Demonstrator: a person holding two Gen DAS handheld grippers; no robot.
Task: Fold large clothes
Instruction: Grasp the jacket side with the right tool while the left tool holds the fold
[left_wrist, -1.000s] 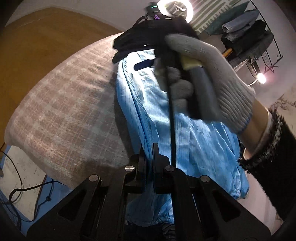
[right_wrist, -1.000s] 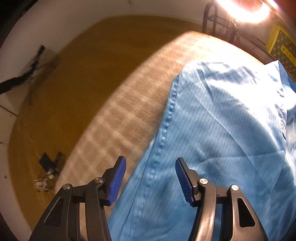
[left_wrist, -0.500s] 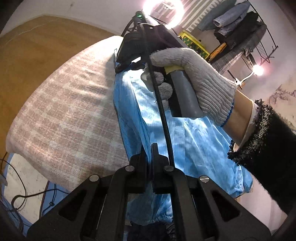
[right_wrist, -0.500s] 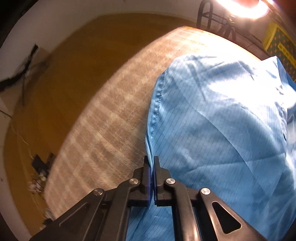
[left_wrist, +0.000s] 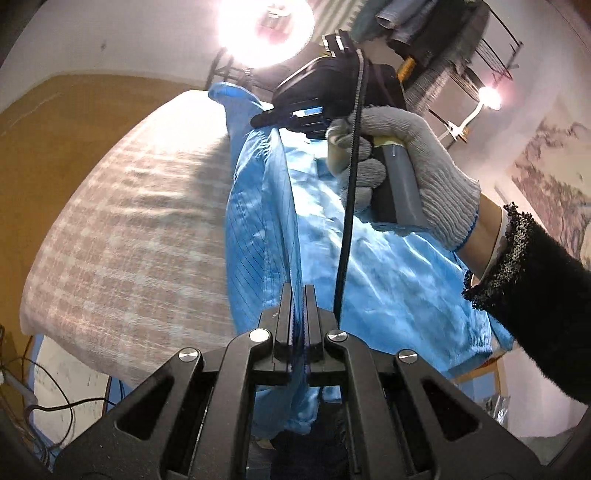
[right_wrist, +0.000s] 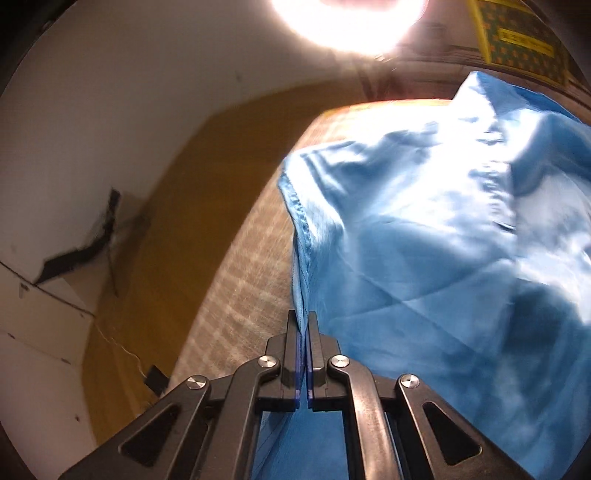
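A large light-blue garment (left_wrist: 388, 280) with thin dark stripes lies over a table with a checked beige cloth (left_wrist: 133, 229). My left gripper (left_wrist: 297, 291) is shut on a seam edge of the garment, which stretches taut away from it. Beyond it a gloved hand (left_wrist: 421, 162) holds the right gripper's body (left_wrist: 332, 99) over the far end of the garment. In the right wrist view my right gripper (right_wrist: 302, 317) is shut on the hemmed edge of the blue garment (right_wrist: 443, 240), lifted above the checked cloth (right_wrist: 251, 280).
A bright ring lamp (left_wrist: 266, 33) glares behind the table. Clothes hang on a rack (left_wrist: 443, 29) at the back right. Yellow-brown floor (left_wrist: 55, 122) lies left of the table, with cables (left_wrist: 44, 406) near its front corner. A black sleeve (left_wrist: 535, 295) crosses the right side.
The right gripper closed on the garment's hem and lifted it up and away across the table. The left gripper, still shut on the edge, rose and rolled, pulling the fabric taut.
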